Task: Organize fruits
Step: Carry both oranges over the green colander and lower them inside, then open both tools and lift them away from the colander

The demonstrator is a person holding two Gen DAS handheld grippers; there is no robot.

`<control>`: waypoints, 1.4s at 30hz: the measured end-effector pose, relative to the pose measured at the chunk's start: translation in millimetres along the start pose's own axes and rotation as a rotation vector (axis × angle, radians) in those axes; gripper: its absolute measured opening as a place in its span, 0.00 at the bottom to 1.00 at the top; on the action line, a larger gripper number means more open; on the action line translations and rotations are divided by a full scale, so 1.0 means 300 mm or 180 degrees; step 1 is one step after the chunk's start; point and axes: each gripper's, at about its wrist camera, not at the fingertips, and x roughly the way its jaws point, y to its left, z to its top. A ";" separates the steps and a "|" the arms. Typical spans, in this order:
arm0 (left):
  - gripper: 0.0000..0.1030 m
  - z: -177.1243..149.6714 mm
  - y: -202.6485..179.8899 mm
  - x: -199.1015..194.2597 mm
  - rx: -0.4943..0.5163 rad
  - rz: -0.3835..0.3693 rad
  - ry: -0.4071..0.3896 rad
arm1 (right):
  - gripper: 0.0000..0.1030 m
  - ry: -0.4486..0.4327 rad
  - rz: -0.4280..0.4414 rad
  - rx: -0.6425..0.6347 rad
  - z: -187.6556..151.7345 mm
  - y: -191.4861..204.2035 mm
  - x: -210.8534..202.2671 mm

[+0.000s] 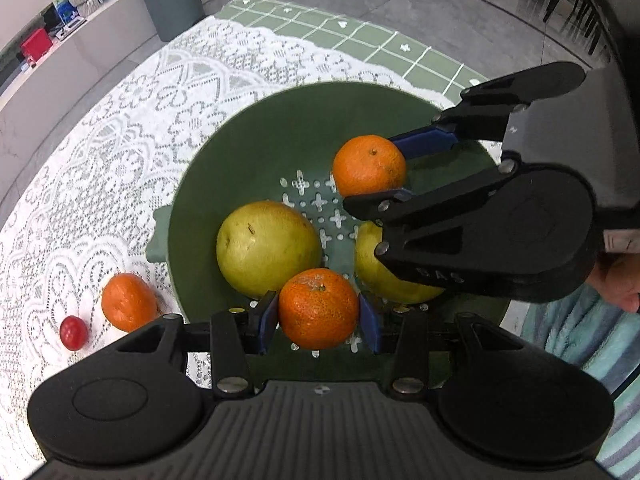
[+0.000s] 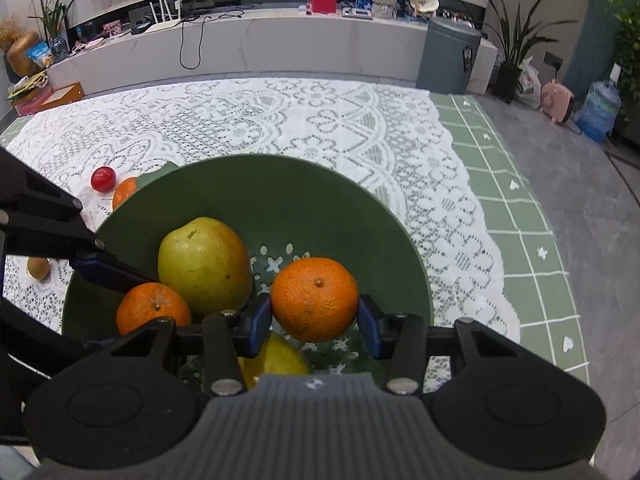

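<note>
The left hand-held gripper (image 1: 319, 322) has its blue pads on both sides of a tangerine (image 1: 319, 308), over the near edge of the green colander (image 1: 256, 136). The right hand-held gripper (image 1: 394, 168) reaches in from the right, its pads against a second tangerine (image 1: 369, 165) above the perforated bottom. 2 yellow-green pears lie inside: 1 at left (image 1: 268, 248), 1 at right (image 1: 372, 264) partly hidden under the right gripper. On the lace-covered worktop (image 1: 120, 140), left of the colander, sit a third tangerine (image 1: 128, 302) and a small red fruit (image 1: 73, 332), near each other but apart.
</note>
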 end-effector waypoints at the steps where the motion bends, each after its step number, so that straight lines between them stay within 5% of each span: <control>1: 0.47 0.001 -0.002 0.007 -0.0002 -0.0007 0.0017 | 0.43 -0.0001 -0.0002 -0.0010 0.000 0.002 0.001; 22: 0.52 0.006 -0.020 0.086 -0.0032 0.0085 0.0212 | 0.45 -0.0075 0.0030 -0.0038 -0.005 0.015 -0.010; 29: 0.60 0.011 -0.023 0.048 -0.0077 0.0073 0.0075 | 0.68 -0.0222 -0.0018 -0.0054 -0.010 0.022 -0.041; 34: 0.61 0.006 -0.025 -0.005 -0.0087 0.0090 -0.0019 | 0.70 -0.0382 -0.0063 -0.0062 -0.015 0.026 -0.070; 42: 0.62 -0.043 -0.018 -0.133 -0.0303 0.0085 -0.0436 | 0.88 -0.0908 -0.0380 -0.0041 -0.036 0.041 -0.160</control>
